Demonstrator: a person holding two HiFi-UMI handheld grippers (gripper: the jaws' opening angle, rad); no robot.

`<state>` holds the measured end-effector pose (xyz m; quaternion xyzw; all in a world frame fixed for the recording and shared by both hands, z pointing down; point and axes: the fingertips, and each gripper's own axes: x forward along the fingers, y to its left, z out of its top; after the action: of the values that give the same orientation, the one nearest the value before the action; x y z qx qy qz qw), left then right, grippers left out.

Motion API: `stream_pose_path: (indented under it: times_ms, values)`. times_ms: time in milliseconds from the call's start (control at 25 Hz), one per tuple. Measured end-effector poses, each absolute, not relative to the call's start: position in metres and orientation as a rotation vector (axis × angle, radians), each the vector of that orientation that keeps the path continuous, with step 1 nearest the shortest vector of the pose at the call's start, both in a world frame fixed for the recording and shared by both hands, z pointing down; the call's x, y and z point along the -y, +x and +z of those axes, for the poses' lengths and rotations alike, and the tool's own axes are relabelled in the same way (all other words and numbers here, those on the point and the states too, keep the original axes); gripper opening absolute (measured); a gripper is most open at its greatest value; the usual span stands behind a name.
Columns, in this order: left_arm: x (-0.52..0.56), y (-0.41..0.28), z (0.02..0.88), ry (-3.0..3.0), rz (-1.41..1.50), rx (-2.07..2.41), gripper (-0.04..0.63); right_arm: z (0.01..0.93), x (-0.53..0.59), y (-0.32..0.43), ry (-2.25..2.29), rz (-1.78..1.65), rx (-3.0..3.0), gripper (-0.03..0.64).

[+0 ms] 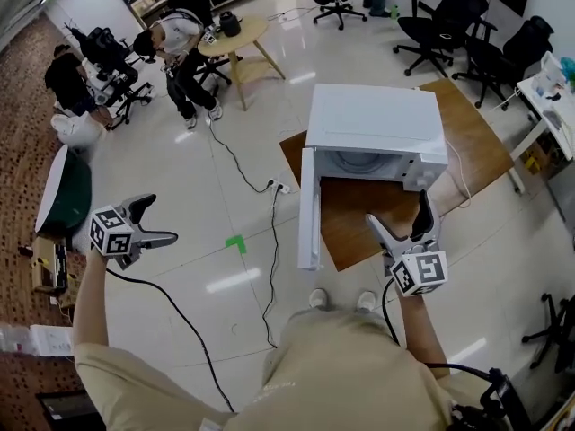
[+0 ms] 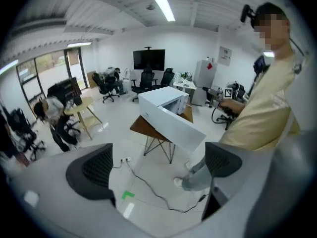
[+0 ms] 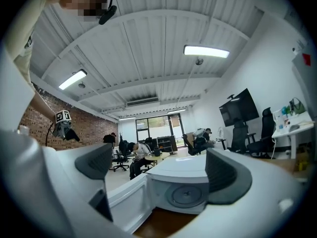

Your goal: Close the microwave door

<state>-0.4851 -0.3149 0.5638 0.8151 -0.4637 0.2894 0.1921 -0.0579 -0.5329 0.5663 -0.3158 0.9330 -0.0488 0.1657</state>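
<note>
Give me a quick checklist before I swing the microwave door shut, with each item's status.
1. Open microwave door: ok; it stands swung out toward the person.
2. Cavity clear: ok; only the turntable shows inside the microwave.
3. Nothing held by left gripper, jaws apart: ok.
4. Contact of left gripper with door: not ok; it hangs off to the door's left.
5. Closing path clear: probably not ok; the right gripper, open and empty, sits over the table before the opening.
</note>
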Motion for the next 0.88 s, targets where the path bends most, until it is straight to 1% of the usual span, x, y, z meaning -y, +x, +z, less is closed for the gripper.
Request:
stream_pose_path:
  times_ms: [200, 320, 400, 480, 520, 680, 760, 880]
  values:
    - [0.336, -0.455, 0.659, 2.053, 0.551, 1.048, 0.584, 0.567, 0.531, -0.048, -0.964, -0.155, -2.642, 0.577]
    - [0.346, -0.420, 0.706, 1.938, 0.387, 0.877, 0.584, 0.567, 0.533, -0.043, -0.996, -0.147, -2.634, 0.577]
    - [0.361, -0.389, 0.718, 2.000, 0.314, 0.779, 0.582, 0.570, 0.536, -0.039, -1.018, -0.155, -2.626, 0.577]
    - [0.377, -0.363, 0.725, 2.054, 0.236, 0.716, 0.556, 0.573, 0.537, -0.034, -1.054, -0.165, -2.623, 0.576]
    - [0.382, -0.357, 0.735, 2.013, 0.181, 0.719, 0.545, 0.574, 0.538, -0.031, -1.069, -0.167, -2.622, 0.575]
    - [0.398, -0.331, 0.768, 1.829, -0.004, 0.737, 0.545, 0.576, 0.541, -0.027, -1.090, -0.191, -2.622, 0.575]
    - [0.401, -0.310, 0.772, 1.775, -0.053, 0.724, 0.527, 0.577, 0.540, -0.027, -1.091, -0.200, -2.627, 0.575]
    - [0.397, -0.278, 0.772, 1.689, -0.083, 0.708, 0.465, 0.578, 0.537, -0.030, -1.091, -0.200, -2.635, 0.575]
